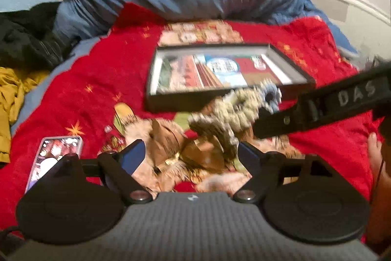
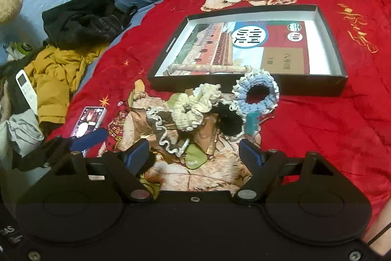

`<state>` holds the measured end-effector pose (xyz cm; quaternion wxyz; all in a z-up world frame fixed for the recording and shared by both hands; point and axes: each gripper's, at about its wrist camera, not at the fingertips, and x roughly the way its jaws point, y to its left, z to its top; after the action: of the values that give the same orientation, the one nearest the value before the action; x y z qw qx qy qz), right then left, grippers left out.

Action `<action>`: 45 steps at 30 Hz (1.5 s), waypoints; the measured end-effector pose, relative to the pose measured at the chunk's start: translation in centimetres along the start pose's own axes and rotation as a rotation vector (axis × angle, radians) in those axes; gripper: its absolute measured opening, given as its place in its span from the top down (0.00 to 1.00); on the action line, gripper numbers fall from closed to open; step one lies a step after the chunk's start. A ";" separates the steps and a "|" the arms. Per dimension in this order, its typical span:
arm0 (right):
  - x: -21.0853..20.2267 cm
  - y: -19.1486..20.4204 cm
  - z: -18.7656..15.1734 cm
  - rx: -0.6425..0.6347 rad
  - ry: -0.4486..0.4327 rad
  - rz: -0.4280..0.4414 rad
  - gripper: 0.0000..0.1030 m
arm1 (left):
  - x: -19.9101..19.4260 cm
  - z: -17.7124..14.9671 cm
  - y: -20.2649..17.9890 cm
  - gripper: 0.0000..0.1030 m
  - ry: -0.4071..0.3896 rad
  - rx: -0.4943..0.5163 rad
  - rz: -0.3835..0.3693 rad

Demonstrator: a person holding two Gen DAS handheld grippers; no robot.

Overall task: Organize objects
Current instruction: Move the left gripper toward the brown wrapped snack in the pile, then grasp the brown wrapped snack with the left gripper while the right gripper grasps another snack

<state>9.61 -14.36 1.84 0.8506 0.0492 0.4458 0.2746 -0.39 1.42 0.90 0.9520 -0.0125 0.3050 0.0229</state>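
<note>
Both tools, left [image 1: 191, 157] and right [image 2: 194, 154], gape wide, holding nothing.

Letters "DAS" in white stand on the black body of the right gripper [image 1: 317, 111], seen in left wrist view. The book [image 2: 246, 48] lying in the black box [image 2: 339, 87] has Chinese chars in a white circle, upside down, not readable for me. Gold script on the red blanket [image 2: 356, 33]: illegible.

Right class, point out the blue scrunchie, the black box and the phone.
blue scrunchie [image 2: 256, 83]: right wrist view, upper knitted ring.
black box [image 2: 246, 83]: right wrist view, near outer wall.
phone [image 2: 89, 119]: right wrist view, screen centre.
</note>
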 end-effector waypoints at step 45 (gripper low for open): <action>6.7 -0.9 1.2 0.098 0.037 -0.063 0.51 | 5.4 0.7 3.0 0.23 0.087 -0.147 0.147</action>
<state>13.94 -11.53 -2.67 0.8469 0.0716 0.4757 0.2265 4.24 4.60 -1.75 0.9301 -0.0607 0.3436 0.1146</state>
